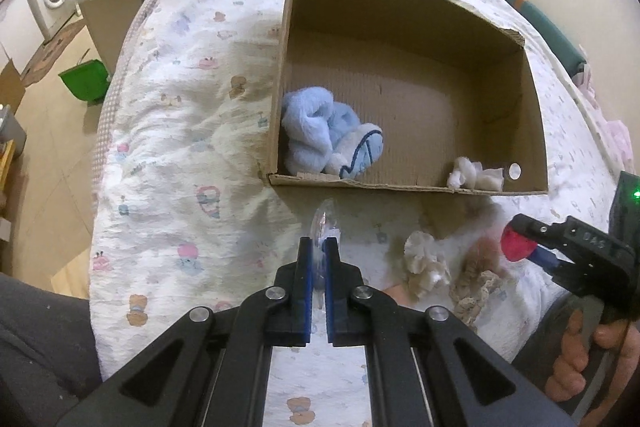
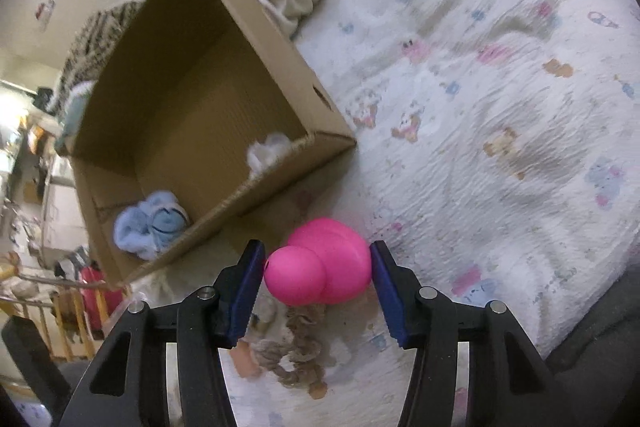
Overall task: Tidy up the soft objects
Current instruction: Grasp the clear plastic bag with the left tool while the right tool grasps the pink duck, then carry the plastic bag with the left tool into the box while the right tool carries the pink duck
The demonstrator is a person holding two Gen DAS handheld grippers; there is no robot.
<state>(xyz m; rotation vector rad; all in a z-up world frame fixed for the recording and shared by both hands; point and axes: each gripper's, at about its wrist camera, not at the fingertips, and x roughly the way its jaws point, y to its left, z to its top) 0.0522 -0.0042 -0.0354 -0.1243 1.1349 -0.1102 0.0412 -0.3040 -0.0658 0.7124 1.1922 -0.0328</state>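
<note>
The left gripper [image 1: 319, 247], nearest the lens, pinched a clear plastic wrapper [image 1: 323, 223] over the quilt [image 1: 180, 147]. Beyond, a blue cloth [image 1: 320, 135] lay inside the cardboard box [image 1: 400, 11]. Rightward, the right gripper [image 2: 318, 261] bracketed a pink toy [image 2: 316, 263], jaws half-wide, contact unclear.

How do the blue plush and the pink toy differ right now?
The blue plush is fuzzy, pale blue fabric; the pink toy is smooth, glossy and rounded. The blue plush lies inside the cardboard box, in a corner, while the pink toy is outside it, between the fingers of the right tool. Both are above the printed bedspread.
</note>
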